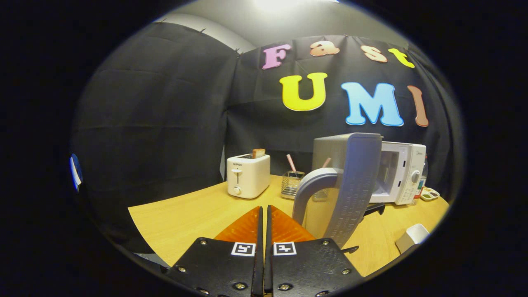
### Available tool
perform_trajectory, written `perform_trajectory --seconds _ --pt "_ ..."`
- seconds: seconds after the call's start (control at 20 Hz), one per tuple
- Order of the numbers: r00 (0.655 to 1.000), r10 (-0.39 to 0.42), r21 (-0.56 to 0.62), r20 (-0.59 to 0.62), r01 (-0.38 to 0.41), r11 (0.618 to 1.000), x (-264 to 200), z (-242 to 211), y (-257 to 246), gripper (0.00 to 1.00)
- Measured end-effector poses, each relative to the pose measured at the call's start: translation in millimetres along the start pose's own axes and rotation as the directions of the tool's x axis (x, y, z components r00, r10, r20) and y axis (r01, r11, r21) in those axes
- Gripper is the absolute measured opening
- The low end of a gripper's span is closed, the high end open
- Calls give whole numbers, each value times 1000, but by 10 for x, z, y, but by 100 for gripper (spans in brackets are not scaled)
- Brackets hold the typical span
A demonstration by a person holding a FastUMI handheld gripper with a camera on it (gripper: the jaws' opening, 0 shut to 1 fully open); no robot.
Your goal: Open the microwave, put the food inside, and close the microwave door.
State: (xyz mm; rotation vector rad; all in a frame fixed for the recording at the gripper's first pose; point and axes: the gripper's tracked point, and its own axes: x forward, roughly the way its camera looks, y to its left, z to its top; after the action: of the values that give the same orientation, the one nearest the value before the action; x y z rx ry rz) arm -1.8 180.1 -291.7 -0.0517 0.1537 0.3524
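The toaster [248, 175] bears a small brand mark, the microwave [402, 173] another; neither is legible.

Gripper-mounted fisheye, low over table [185, 218], facing microwave [402, 173]

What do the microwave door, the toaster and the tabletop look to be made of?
Microwave door, swung open beside the closed gripper: grey moulded plastic, matte, with a curved handle. Toaster: white plastic shell, slightly glossy, judging by soft highlights. Table: light wood or wood-look laminate, smooth with faint grain; which one is unclear.
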Motion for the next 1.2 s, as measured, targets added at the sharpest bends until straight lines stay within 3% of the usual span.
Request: perform_trajectory --seconds 0.25,0.55,0.75,0.95,1.2 --pt "987 -161 11 10 161 987 -42 59 -876 2" --pt "935 -349 18 56 349 937 55 344 -1885 2" --pt "909 -413 15 47 413 911 292 425 -2350 2" --pt "903 -430 64 12 428 901 620 380 -2609 2" --pt "866 -499 33 -2 499 866 975 356 -2998 2"
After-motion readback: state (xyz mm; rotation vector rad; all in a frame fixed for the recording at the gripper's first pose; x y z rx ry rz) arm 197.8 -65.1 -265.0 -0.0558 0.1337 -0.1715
